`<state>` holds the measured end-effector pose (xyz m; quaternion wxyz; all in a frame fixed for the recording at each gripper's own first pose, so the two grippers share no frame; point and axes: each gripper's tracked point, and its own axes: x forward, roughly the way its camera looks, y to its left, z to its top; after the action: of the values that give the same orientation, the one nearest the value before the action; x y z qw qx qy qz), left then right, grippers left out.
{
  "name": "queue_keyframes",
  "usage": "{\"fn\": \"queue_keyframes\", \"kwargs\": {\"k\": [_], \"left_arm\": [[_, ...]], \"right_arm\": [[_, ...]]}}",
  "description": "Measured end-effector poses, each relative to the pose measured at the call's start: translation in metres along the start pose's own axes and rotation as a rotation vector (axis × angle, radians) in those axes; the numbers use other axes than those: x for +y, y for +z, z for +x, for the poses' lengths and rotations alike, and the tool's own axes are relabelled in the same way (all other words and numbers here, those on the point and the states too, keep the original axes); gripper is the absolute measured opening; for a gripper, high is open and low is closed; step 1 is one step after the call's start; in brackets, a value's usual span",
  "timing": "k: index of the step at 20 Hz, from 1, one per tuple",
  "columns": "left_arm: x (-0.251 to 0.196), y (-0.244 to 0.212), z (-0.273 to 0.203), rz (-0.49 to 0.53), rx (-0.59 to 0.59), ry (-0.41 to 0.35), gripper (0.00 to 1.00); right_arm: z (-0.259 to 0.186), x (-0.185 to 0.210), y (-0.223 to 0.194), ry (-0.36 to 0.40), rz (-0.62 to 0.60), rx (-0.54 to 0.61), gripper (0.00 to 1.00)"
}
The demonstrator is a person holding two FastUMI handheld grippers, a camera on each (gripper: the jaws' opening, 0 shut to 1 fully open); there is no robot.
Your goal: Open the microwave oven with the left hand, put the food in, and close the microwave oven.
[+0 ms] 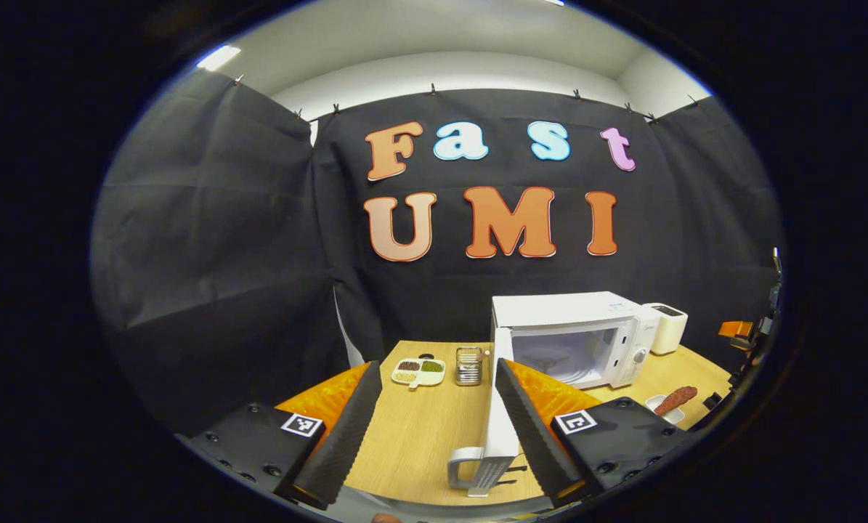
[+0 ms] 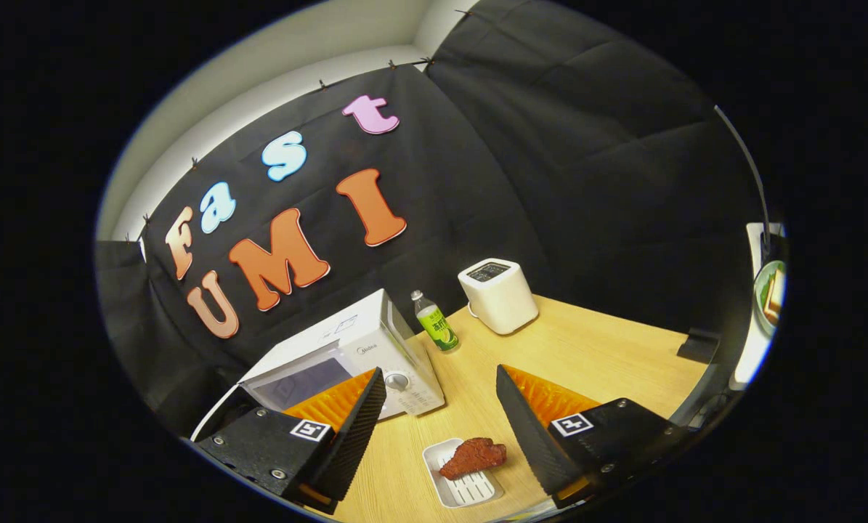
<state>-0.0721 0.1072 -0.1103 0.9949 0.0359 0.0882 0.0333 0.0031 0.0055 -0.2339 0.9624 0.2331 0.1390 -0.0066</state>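
Door open, food not yet inside

Microwave (image 1: 575, 338) at the back of the bench (image 1: 419, 428), with its door (image 1: 497, 407) swung fully out toward the left gripper (image 1: 434, 425). Door seen edge-on just beside the right finger of that gripper, its handle (image 1: 463, 465) low between the two fingers. Left gripper wide, holding nothing; whether a finger touches the door cannot be told. Cavity visible and, as far as can be seen, without food in it.

Food (image 2: 473, 456), a reddish-brown piece, lying in a small white tray (image 2: 463, 476) on the bench in front of the microwave, toward its control side. Right gripper (image 2: 441, 428) hanging above it, wide, with the tray between the fingers in the right gripper view, but apart from it and gripping nothing.

Judged from this: first step done, door open. Left to do: closing the right gripper on the tray or the food, carrying it into the cavity, releasing it there, then pushing the door shut with the left gripper.

Also on the bench: toaster (image 2: 499, 294) and bottle (image 2: 437, 323) beside the microwave.
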Motion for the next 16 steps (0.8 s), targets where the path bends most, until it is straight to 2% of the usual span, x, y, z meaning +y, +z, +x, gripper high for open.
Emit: {"fn": "queue_keyframes", "kwargs": {"k": [1, 2, 3, 6, 7, 10, 11, 12, 13, 14, 16], "left_arm": [[-0.002, 0.007, 0.002, -0.004, -0.011, 0.001, 0.95], [-0.003, 0.013, 0.006, -0.003, -0.026, 0.009, 0.95], [-0.002, 0.017, 0.010, 0.002, -0.035, 0.016, 1.00], [-0.014, 0.026, 0.018, 0.000, -0.051, 0.012, 1.00], [-0.017, 0.030, 0.019, -0.009, -0.054, 0.013, 0.95], [-0.029, 0.036, 0.024, -0.036, -0.059, 0.009, 1.00], [-0.032, 0.035, 0.026, -0.029, -0.055, 0.011, 1.00], [-0.033, 0.036, 0.027, -0.016, -0.051, 0.018, 0.95], [-0.032, 0.035, 0.026, -0.002, -0.051, 0.028, 1.00], [-0.033, 0.037, 0.025, 0.011, -0.053, 0.037, 0.96], [-0.039, 0.037, 0.024, 0.027, -0.047, 0.046, 1.00]], "right_arm": [[0.003, -0.005, -0.010, 0.001, 0.022, 0.020, 0.95], [0.006, -0.010, -0.017, 0.001, 0.044, 0.036, 0.95], [0.009, -0.015, -0.024, 0.002, 0.070, 0.051, 0.95], [0.019, -0.032, -0.048, -0.003, 0.150, 0.110, 0.95], [0.021, -0.039, -0.055, -0.012, 0.172, 0.127, 0.95], [0.030, -0.054, -0.076, -0.028, 0.238, 0.185, 0.95], [0.032, -0.057, -0.084, -0.030, 0.251, 0.208, 0.95], [0.035, -0.060, -0.092, -0.032, 0.259, 0.231, 0.95], [0.036, -0.061, -0.099, -0.032, 0.265, 0.250, 0.95], [0.036, -0.062, -0.105, -0.024, 0.272, 0.269, 0.95], [0.037, -0.064, -0.118, -0.016, 0.289, 0.306, 0.94]]}}
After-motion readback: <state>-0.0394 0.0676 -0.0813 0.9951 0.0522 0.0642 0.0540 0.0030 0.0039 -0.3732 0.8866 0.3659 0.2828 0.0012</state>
